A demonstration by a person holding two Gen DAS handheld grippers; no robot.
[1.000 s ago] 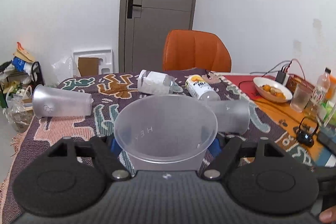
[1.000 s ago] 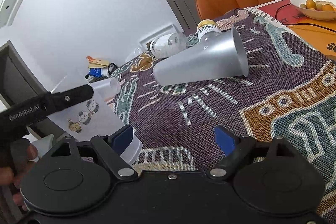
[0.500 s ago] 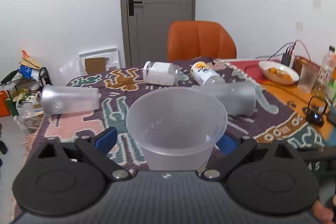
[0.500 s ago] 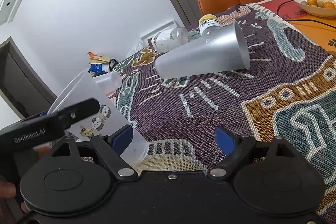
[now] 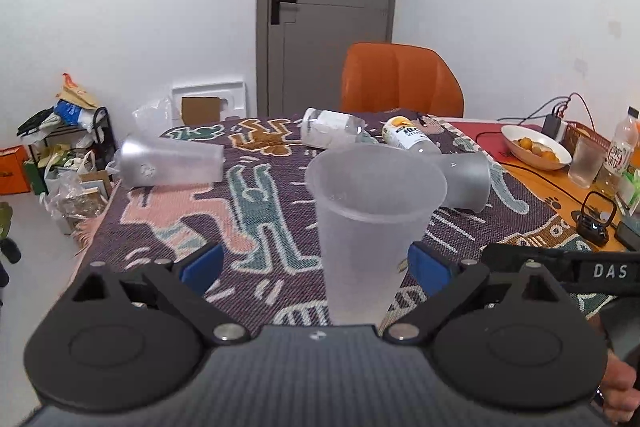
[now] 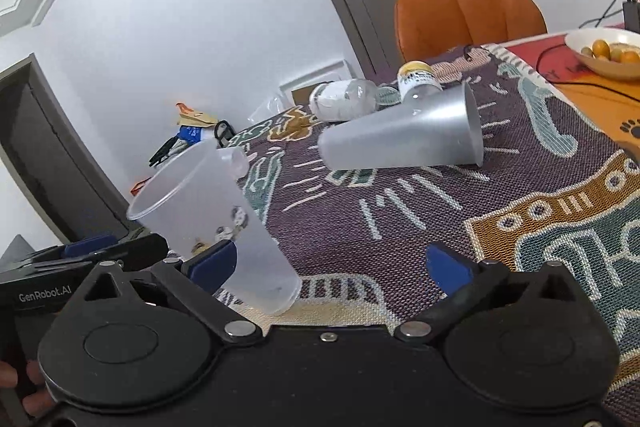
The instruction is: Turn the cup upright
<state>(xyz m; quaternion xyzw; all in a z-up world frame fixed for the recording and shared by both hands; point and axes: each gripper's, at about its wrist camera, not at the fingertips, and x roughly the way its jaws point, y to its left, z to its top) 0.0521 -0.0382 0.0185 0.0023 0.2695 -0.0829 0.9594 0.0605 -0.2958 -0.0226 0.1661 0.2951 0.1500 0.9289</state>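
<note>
A frosted plastic cup (image 5: 366,227) stands upright on the patterned tablecloth, mouth up, between the fingers of my left gripper (image 5: 316,267), which is open and clear of the cup's sides. The same cup shows in the right wrist view (image 6: 216,227), near the table's front edge. My right gripper (image 6: 332,263) is open and empty over the cloth, to the right of that cup. A second frosted cup (image 6: 404,135) lies on its side mid-table; it also shows in the left wrist view (image 5: 466,179). A third cup (image 5: 172,163) lies on its side at the far left.
Two plastic bottles (image 5: 332,133) (image 5: 408,139) lie at the back of the cloth. A bowl of fruit (image 5: 534,147), a glass (image 5: 584,165), cables and a small black device (image 5: 596,219) sit at the right. An orange chair (image 5: 400,79) stands behind the table.
My left gripper has opened and let go of the cup, which now stands upright on the cloth. The left gripper has drawn back a little. The right gripper has barely moved.
</note>
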